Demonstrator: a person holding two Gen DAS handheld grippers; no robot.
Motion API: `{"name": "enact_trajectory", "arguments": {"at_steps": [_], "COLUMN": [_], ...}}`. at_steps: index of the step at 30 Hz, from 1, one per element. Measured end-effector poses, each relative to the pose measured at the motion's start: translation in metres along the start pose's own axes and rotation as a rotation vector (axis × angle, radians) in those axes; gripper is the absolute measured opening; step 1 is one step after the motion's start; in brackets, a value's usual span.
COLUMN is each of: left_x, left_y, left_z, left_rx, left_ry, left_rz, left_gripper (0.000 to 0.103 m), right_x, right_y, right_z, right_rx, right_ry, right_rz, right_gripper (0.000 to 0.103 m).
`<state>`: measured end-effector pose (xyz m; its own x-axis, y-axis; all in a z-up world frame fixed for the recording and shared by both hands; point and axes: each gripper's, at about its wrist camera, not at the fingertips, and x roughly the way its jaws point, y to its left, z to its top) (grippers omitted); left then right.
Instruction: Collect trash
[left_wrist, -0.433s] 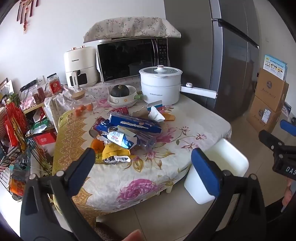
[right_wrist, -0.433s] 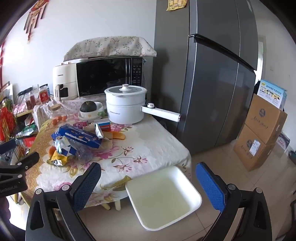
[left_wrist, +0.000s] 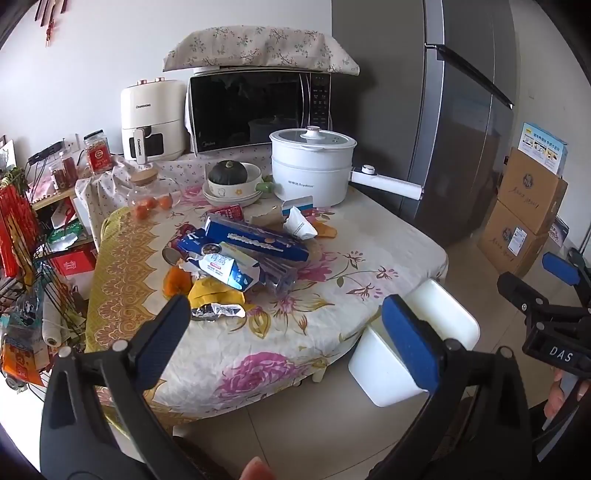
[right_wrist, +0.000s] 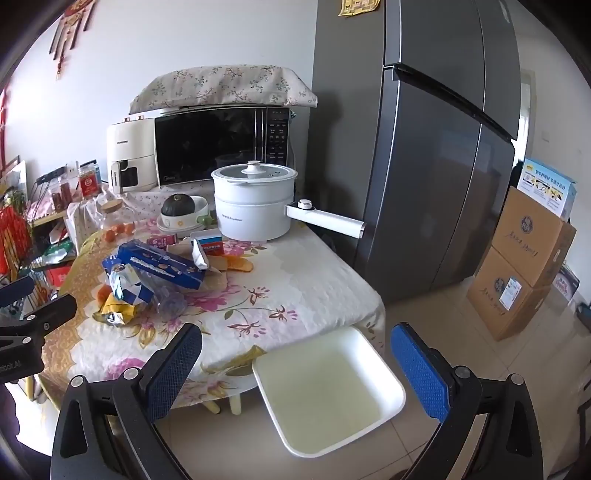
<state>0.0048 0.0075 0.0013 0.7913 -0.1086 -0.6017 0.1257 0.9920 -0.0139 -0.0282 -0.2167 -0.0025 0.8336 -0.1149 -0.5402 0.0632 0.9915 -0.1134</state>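
**Both tools closing in on the litter, nothing picked up yet**

Compared with a moment ago, the pile looms slightly larger in both views, so the approach has begun. Left to right: the left tool (left_wrist: 286, 332) has its jaws spread wide and empty, aimed at the trash pile (left_wrist: 236, 258) on the counter (left_wrist: 332, 317), near the crumpled foil (left_wrist: 218, 312). The white bin (right_wrist: 325, 391) waits on the floor beside the counter's corner. The right tool (right_wrist: 295, 362), equally wide and empty, hovers above that bin.

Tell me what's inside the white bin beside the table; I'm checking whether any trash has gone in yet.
The white bin looks empty: only its bare pale bottom shows. Its near inner wall is hidden.
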Motion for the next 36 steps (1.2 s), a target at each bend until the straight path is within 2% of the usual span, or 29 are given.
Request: {"name": "enact_trajectory", "arguments": {"at_steps": [36], "left_x": [0.005], "left_y": [0.010], "left_z": [-0.002], "left_rx": [-0.010], "left_ry": [0.011], "left_rz": [0.006], "left_gripper": [0.103], "right_x": [0.008], "right_y": [0.009], "right_z": [0.001], "right_rx": [0.006], "right_ry": [0.029], "right_rz": [0.028], "right_gripper": [0.103]}}
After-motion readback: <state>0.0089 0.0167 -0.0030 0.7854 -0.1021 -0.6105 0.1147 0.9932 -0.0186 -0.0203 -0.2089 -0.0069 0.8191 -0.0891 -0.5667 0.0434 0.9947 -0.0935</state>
